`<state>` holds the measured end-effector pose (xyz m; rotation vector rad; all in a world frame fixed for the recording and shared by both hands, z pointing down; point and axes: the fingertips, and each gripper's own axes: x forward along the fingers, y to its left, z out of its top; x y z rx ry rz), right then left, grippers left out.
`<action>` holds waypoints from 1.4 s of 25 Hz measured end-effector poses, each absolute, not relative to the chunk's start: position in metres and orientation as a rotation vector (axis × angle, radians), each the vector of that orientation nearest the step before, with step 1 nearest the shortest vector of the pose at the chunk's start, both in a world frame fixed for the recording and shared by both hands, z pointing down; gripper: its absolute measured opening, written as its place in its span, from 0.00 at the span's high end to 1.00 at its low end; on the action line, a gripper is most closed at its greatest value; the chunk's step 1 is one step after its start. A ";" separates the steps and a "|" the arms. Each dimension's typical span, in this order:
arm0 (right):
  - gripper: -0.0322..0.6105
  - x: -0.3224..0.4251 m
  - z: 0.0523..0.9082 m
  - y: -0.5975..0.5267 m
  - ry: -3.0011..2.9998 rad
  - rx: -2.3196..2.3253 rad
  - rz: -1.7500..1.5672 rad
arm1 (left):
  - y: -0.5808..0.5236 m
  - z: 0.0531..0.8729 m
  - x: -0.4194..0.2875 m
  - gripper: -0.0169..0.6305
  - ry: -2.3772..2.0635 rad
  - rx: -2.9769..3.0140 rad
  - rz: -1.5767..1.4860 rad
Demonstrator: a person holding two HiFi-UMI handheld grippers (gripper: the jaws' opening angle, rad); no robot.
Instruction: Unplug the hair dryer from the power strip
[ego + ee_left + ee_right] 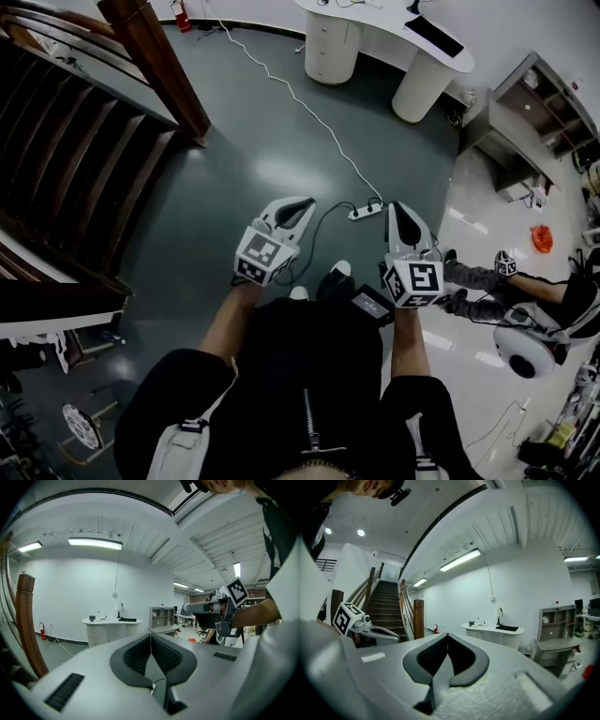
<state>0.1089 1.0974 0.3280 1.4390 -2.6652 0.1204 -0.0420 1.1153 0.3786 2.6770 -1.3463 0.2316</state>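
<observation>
Well left of the power strip [366,211], a dark wooden staircase [75,159] with its post fills the edge of the head view. The power strip, white, lies on the grey-green floor [253,159], just ahead of the person's shoes.

The left tool [300,203] is held level, just left of the power strip and above it. Its jaws are pressed together with nothing between them, as the left gripper view shows [151,637]. A dark cord [323,220] leaves the power strip on its left side and curves back behind this tool toward the person. The hair dryer itself cannot be picked out.

A white cable [309,108] runs from the power strip away across the floor toward the far wall.

The right tool [397,208] hangs just right of the power strip, its jaws likewise fully together and empty [447,637].

Far beyond the power strip stands a white curved tabletop [370,14], and to the right of the strip another person sits on the floor.
</observation>
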 end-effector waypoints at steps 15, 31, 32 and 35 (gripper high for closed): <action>0.94 0.100 0.345 1.080 -2.662 1.415 0.204 | 1.085 0.387 -0.049 0.95 -1.327 2.644 0.217; 0.94 0.105 0.375 0.911 -2.688 1.294 0.355 | 0.928 0.401 -0.037 0.95 -1.370 2.562 0.312; 0.94 0.106 0.375 0.899 -2.687 1.280 0.354 | 0.916 0.401 -0.035 0.95 -1.375 2.554 0.312; 0.94 0.110 0.378 0.866 -2.684 1.246 0.349 | 0.882 0.403 -0.028 0.95 -1.387 2.536 0.315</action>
